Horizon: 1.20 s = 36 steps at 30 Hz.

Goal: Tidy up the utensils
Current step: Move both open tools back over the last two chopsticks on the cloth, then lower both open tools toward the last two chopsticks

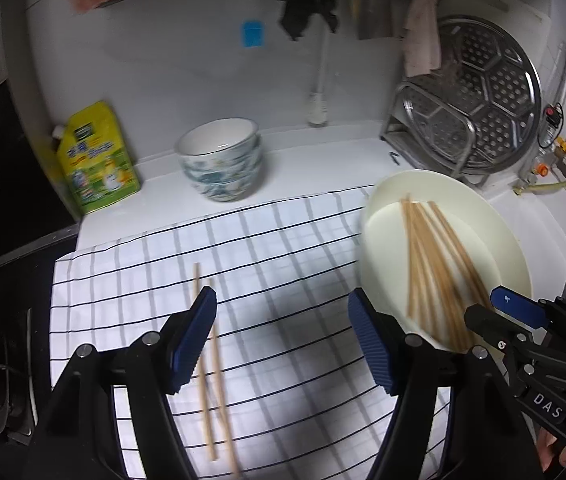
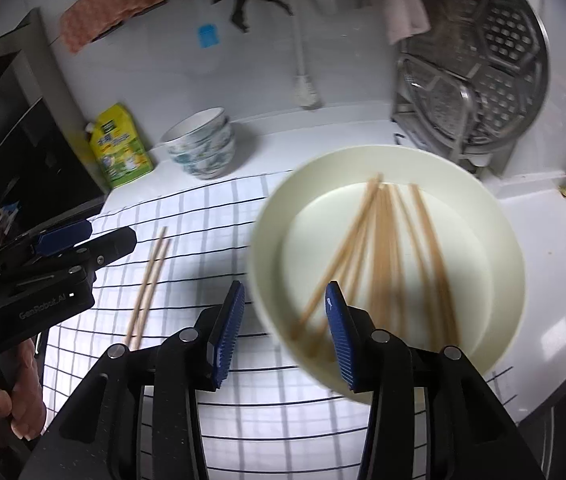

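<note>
Left wrist view, nearest first: the left claw (image 1: 283,340) hangs with its jaws spread wide and nothing between them, above the checked cloth (image 1: 291,240) that covers the counter (image 1: 323,152). Taking that cloth as the landmark, two chopsticks (image 1: 207,360) lie side by side on its left part, partly under the claw's left finger but not gripped. On the cloth's right edge sits the cream plate (image 1: 379,200), and a loose bundle of chopsticks (image 1: 435,264) fans across it. Past the cloth's far edge stand stacked patterned bowls (image 1: 223,160); further left of them is a yellow refill pouch (image 1: 97,160), and beyond the cloth's far right corner a steel steamer tray (image 1: 487,96) leans in a rack.

From the right wrist camera, the right claw (image 2: 283,332) is partly open and holds nothing; its jaws straddle the plate's near rim, with the nearest chopstick ends just ahead of the right finger.

Risks, as I judge them: the plate overhangs the cloth's edge, so a finger catching the rim could tip or slide it and scatter the bundle. The sticks cross each other, so closing on one may drag or flick its neighbours. Thin round sticks could also roll out of a loose pinch, and the laid pair may be knocked askew by the left finger.
</note>
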Motion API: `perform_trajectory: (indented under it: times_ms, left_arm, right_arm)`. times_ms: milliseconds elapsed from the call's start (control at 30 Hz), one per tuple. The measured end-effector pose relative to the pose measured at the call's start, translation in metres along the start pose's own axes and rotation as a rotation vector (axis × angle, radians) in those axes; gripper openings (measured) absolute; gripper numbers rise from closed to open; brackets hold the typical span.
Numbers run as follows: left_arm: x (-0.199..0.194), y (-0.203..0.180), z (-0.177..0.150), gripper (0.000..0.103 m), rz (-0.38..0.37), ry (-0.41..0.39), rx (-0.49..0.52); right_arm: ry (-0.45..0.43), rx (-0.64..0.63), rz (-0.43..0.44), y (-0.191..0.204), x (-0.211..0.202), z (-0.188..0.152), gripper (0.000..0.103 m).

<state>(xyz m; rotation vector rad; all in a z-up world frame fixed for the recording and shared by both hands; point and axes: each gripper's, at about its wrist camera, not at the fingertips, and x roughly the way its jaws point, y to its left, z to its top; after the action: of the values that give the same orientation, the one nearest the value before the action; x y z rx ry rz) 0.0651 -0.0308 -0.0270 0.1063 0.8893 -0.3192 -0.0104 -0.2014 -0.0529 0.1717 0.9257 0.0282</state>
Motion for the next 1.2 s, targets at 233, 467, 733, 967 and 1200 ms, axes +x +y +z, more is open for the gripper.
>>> perform_trajectory:
  times_ms: [233, 467, 733, 967, 1200]
  left_arm:
    - [-0.003, 0.050, -0.017, 0.070, 0.040, 0.012, -0.046]
    - [0.000, 0.093, -0.038, 0.070, 0.074, 0.039, -0.082]
    - [0.015, 0.126, -0.060, 0.072, 0.087, 0.087, -0.118]
    - [0.028, 0.145, -0.071, 0.073, 0.096, 0.110, -0.136]
    - [0.042, 0.161, -0.081, 0.074, 0.099, 0.135, -0.158]
  right_arm:
    - [0.026, -0.034, 0.042, 0.046, 0.016, -0.008, 0.041]
    - [0.053, -0.052, 0.081, 0.083, 0.035, -0.020, 0.044]
    - [0.120, -0.073, 0.107, 0.116, 0.066, -0.036, 0.045]
    - [0.171, -0.081, 0.124, 0.134, 0.098, -0.046, 0.046]
    - [0.189, -0.097, 0.087, 0.148, 0.126, -0.057, 0.050]
